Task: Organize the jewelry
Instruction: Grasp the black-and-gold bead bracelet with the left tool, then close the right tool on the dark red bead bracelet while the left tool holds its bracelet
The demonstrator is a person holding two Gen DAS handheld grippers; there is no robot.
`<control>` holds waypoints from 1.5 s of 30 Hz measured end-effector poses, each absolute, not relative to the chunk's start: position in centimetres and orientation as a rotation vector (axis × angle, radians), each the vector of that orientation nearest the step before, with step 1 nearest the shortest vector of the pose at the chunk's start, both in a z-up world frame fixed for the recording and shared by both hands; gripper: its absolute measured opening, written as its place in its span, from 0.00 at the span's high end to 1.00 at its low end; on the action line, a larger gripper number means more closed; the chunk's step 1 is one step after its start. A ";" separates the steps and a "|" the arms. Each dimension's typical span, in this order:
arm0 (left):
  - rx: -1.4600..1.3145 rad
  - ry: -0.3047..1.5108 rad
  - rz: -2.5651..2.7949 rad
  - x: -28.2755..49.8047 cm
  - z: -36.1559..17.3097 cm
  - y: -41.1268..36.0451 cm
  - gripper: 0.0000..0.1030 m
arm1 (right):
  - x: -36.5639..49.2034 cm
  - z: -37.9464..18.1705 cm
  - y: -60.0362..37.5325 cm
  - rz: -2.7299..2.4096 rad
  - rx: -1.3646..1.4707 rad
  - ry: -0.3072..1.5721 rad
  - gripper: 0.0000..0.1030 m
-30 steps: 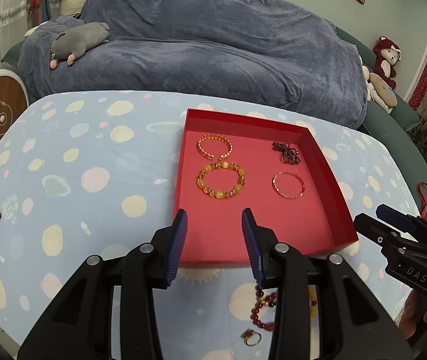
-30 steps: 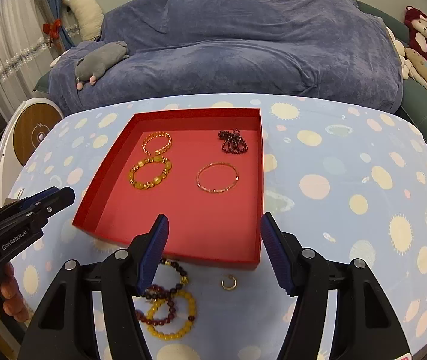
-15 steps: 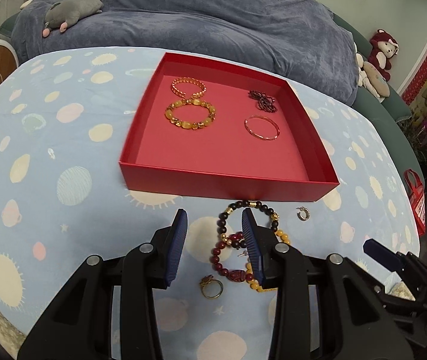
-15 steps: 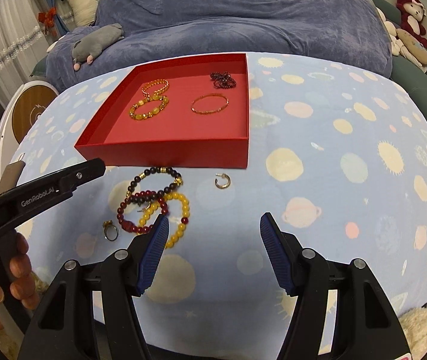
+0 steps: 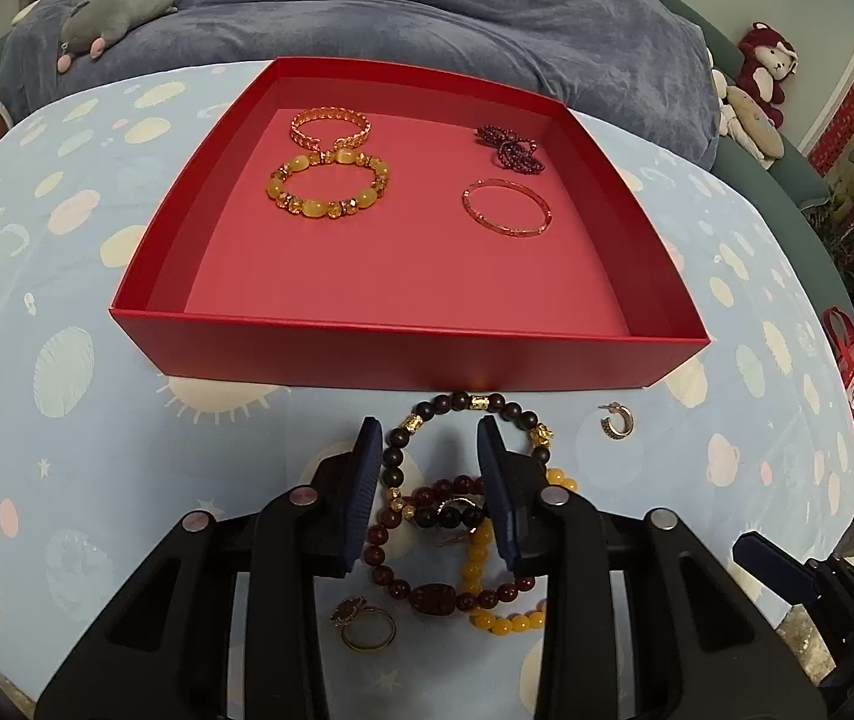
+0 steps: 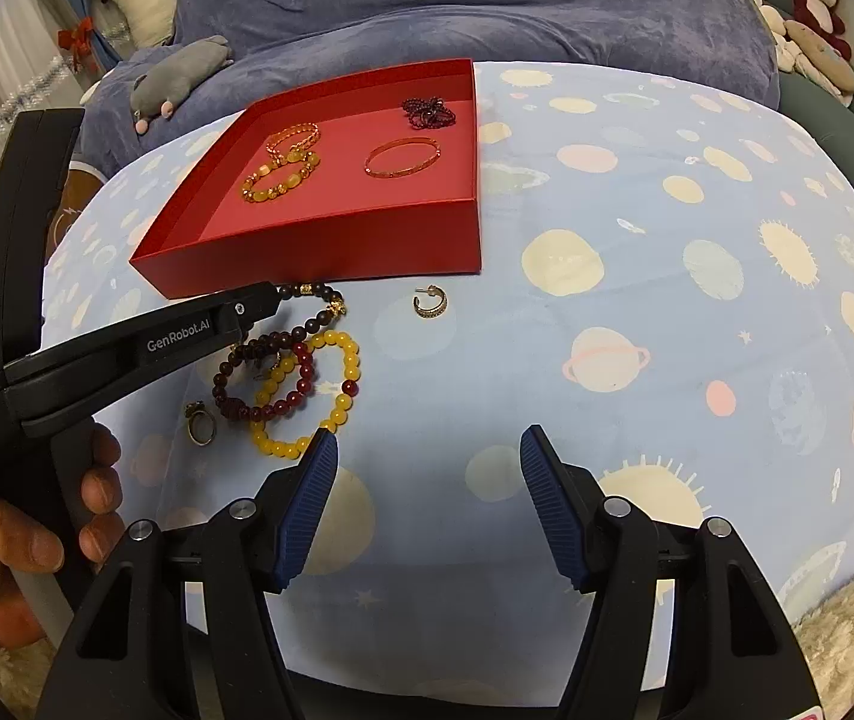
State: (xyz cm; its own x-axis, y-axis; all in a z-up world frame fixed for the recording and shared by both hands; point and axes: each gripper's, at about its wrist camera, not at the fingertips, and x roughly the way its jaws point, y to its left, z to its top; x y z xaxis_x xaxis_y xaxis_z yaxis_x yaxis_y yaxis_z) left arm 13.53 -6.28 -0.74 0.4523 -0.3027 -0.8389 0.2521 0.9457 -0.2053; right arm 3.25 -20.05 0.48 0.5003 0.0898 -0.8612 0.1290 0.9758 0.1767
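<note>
1. The left gripper (image 5: 430, 441) is angling down over the bracelet pile just outside the near wall of the red tray (image 5: 408, 354). Its jaws are narrow and closing, with part of the dark bead bracelet (image 5: 463, 403) lying between them; the pads are not pressing on it.
2. The right gripper (image 6: 427, 450) is hovering over bare tablecloth (image 6: 637, 300) toward the table's near edge, jaws sitting wide with nothing between them.
3. The dark bead bracelet, a red bead bracelet (image 6: 264, 384) and a yellow bead bracelet (image 6: 330, 402) are overlapping in a heap on the cloth.
4. A ring (image 5: 366, 630) is lying just beside the heap, on its near-left side.
5. A gold hoop earring (image 5: 616, 420) is sitting apart to the right, near the tray's near right corner.
6. Inside the tray, four pieces are lying toward the far wall: a gold chain bracelet (image 5: 330, 123), an amber bead bracelet (image 5: 330, 186), a dark beaded cluster (image 5: 511, 147) and a thin bangle (image 5: 505, 207).
7. A person's hand (image 6: 18, 546) is gripping the left tool's handle.
</note>
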 end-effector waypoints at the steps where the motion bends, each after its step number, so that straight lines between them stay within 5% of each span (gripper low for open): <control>1: -0.052 1.051 -0.342 13.6 -0.9 -6.3 0.77 | 3.3 0.4 -20.0 -0.022 0.230 1.051 0.41; 5: -0.034 1.065 -0.328 13.5 -1.7 -6.3 0.93 | 3.4 0.2 -19.8 -0.018 0.227 1.056 0.41; 17: -0.087 1.073 -0.288 10.2 -1.6 -2.7 0.93 | 4.0 -0.4 -18.6 0.000 0.229 1.076 0.41; 28: -0.096 1.073 -0.248 8.7 -1.7 0.1 0.93 | 4.9 -0.8 -16.3 0.069 0.237 1.093 0.59; 45: -0.082 1.053 -0.253 8.4 -1.8 0.2 0.92 | 7.4 -1.7 -14.9 0.080 0.230 1.106 0.73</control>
State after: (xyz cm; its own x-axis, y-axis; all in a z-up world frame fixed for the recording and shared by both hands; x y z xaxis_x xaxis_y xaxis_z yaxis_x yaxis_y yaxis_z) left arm 8.44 0.24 -1.83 0.4693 -0.2451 -0.8484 0.1672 0.9680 -0.1871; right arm 7.37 -14.90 -1.74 0.4480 0.1781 -0.8761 0.0506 0.9733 0.2238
